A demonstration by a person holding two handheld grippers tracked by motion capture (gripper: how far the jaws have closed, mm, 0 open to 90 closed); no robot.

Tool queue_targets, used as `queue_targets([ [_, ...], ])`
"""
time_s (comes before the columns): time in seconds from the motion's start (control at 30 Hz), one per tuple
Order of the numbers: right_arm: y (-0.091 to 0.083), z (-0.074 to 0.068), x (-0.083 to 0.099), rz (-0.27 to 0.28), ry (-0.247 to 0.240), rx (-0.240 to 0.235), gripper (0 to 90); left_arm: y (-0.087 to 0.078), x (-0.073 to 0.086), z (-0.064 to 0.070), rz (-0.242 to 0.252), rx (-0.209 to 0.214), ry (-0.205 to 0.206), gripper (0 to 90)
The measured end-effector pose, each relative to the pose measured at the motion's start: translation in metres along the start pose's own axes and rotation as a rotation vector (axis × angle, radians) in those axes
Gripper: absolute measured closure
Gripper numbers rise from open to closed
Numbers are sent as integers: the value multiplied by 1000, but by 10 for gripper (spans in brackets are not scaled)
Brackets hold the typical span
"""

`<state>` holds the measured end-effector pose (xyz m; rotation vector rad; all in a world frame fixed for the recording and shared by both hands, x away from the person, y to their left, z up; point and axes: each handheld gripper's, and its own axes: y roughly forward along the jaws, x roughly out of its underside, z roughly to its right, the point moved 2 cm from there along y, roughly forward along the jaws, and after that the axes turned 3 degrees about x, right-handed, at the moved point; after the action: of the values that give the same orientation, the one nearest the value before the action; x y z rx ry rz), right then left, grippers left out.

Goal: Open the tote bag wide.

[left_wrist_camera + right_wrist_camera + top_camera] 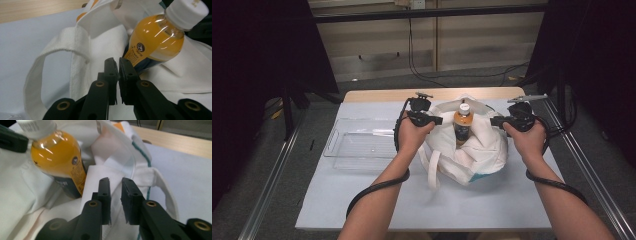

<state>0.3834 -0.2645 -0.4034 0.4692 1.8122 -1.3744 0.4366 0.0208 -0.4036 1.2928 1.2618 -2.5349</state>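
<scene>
Two hand-held grippers flank a white canvas tote bag on the pale blue table cover, and between them a clear plastic bottle of orange drink with a white cap pokes cap-up out of the bag's mouth, tilted rather than upright. Left gripper has its jaws nearly closed on a fold of bag cloth, with the bottle just beyond its tips; right gripper shows a narrow gap over the opposite rim. Neither arm looks clearly nearer; a clear plastic tray waits to the left.
</scene>
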Motion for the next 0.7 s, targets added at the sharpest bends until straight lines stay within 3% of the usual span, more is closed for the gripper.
queue_targets([
  [0.1, -4, 0, -6, 23, 14, -14, 765, 4, 2, -1, -11, -5, 5, 867],
  [0.13, -4, -1, -7, 32, 6, -22, 831, 5, 2, 0, -11, 0, 3, 873],
  [0.23, -3, -5, -9, 53, -27, -48, 870, 9, 3, 2, -18, -1, 8, 884],
  [0.37, 6, -16, -8, 28, -67, -101, 883, 13, 5, -1, -36, -16, 11, 900],
  [0.47, 14, -21, -6, 3, -81, -113, 882, 16, 8, -4, -45, -28, 9, 900],
  [0.7, 27, -15, 5, -48, -85, -86, 884, 17, 11, -13, -58, -50, -2, 900],
])
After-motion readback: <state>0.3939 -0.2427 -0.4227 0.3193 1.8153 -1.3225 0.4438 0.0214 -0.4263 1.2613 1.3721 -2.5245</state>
